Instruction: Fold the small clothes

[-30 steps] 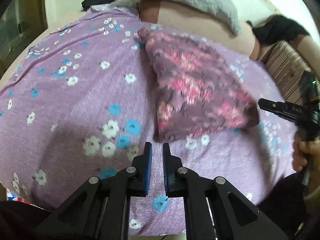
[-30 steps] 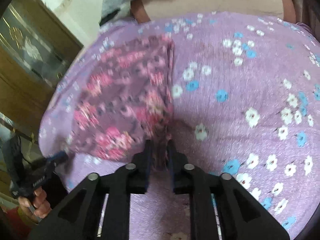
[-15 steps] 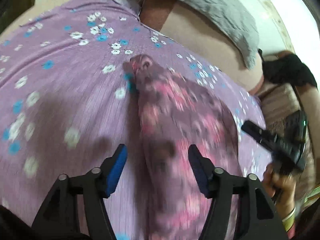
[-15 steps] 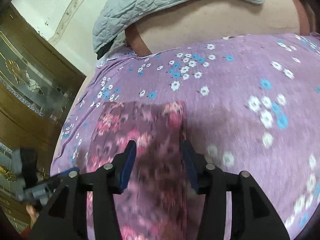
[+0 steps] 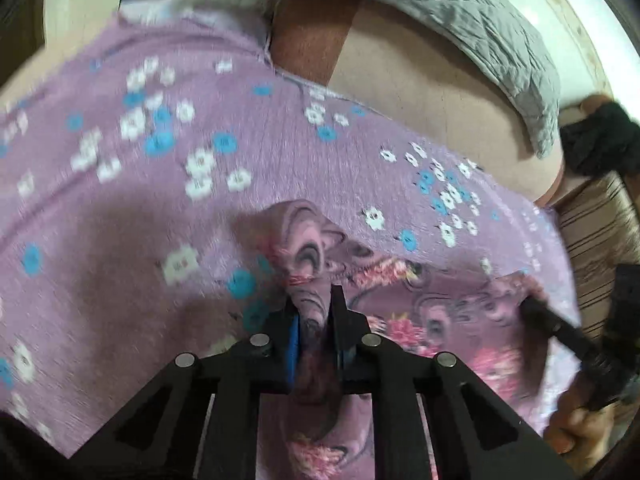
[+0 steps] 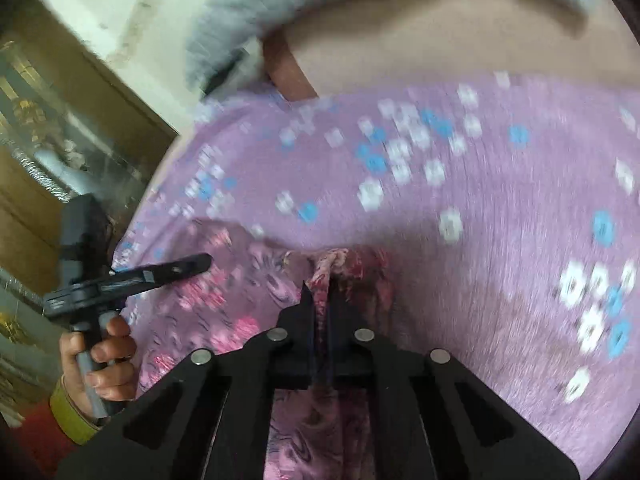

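Note:
A small mauve garment with pink flowers [image 5: 420,312] lies on the purple flowered bedsheet [image 5: 200,208]. My left gripper [image 5: 316,320] is shut on a bunched corner of it. In the right wrist view the same garment [image 6: 224,292] lies at lower left, and my right gripper [image 6: 322,304] is shut on its other corner. Each gripper shows in the other's view: the right one [image 5: 560,328] at the garment's right edge, the left one [image 6: 160,272] at its left edge. The pinched cloth runs down between the fingers.
A grey quilted blanket [image 5: 460,12] lies over a beige pillow [image 5: 420,92] at the head of the bed. A dark cloth [image 5: 596,140] lies at the far right. A wooden glass-fronted cabinet [image 6: 60,140] stands left of the bed.
Both grippers were open over the garment half a second ago; now both have shut on its corners. The cloth is bunched up at each grip.

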The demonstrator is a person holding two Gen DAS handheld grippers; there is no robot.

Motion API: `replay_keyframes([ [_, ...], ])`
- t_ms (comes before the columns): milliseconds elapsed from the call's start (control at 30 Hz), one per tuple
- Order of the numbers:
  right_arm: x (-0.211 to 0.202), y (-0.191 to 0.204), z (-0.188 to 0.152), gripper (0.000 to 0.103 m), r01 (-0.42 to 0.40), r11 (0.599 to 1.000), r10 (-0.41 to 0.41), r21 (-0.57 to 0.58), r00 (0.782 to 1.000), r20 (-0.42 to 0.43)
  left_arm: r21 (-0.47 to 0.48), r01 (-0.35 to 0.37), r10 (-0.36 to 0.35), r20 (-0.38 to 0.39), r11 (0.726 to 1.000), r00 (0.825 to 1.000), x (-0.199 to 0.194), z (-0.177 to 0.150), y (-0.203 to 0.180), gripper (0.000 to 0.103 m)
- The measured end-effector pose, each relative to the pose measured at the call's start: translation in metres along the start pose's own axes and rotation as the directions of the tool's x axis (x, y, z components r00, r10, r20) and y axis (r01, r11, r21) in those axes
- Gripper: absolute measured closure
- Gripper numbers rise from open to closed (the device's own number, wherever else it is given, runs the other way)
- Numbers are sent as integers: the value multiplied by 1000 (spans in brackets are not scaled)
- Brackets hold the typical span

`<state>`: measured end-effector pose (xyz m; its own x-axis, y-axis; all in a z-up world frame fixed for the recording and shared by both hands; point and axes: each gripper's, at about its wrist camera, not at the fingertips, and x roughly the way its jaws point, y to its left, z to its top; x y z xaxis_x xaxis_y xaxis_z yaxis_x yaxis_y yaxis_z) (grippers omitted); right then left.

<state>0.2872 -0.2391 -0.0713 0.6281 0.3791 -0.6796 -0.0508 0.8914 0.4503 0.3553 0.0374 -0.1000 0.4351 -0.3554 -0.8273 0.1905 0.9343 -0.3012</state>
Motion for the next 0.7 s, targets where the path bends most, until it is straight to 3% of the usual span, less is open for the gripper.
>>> replay_keyframes([
  [100, 20, -7, -4, 98, 90, 996, -90, 0, 995, -52, 48, -77, 77, 9, 996, 997, 4, -3, -5, 90],
  [167, 37, -11, -11, 97, 133, 991, -133, -6, 986, -102, 76, -117, 116, 23, 990, 993, -1, -7, -7, 83],
  [200, 37, -11, -12, 96, 138, 990, -137, -2, 986, -96, 85, -138, 137, 26, 987, 990, -6, -7, -8, 74],
  [233, 31, -11, -12, 94, 138, 990, -137, 13, 986, -92, 88, -163, 160, 39, 983, 986, -14, -8, -8, 68],
  [300, 15, -11, -11, 84, 146, 988, -143, 47, 987, -74, 78, -179, 174, 63, 981, 983, -33, -12, -5, 67],
  [400, -21, -4, -18, 84, 134, 990, -133, 45, 991, -23, 60, -115, 110, 75, 992, 991, -73, -34, -4, 69],
  [500, -56, 8, -41, 84, 67, 997, -67, 50, 998, -2, 98, -43, 34, 91, 994, 995, -108, -68, -21, 69],
  [633, -83, 30, -82, 84, 24, 999, -24, 21, 1000, -7, 182, 69, -85, 79, 981, 993, -138, -127, -54, 69],
  [700, -92, 37, -99, 84, 13, 1000, -12, 18, 1000, -15, 210, 95, -109, 53, 973, 993, -141, -153, -67, 71],
])
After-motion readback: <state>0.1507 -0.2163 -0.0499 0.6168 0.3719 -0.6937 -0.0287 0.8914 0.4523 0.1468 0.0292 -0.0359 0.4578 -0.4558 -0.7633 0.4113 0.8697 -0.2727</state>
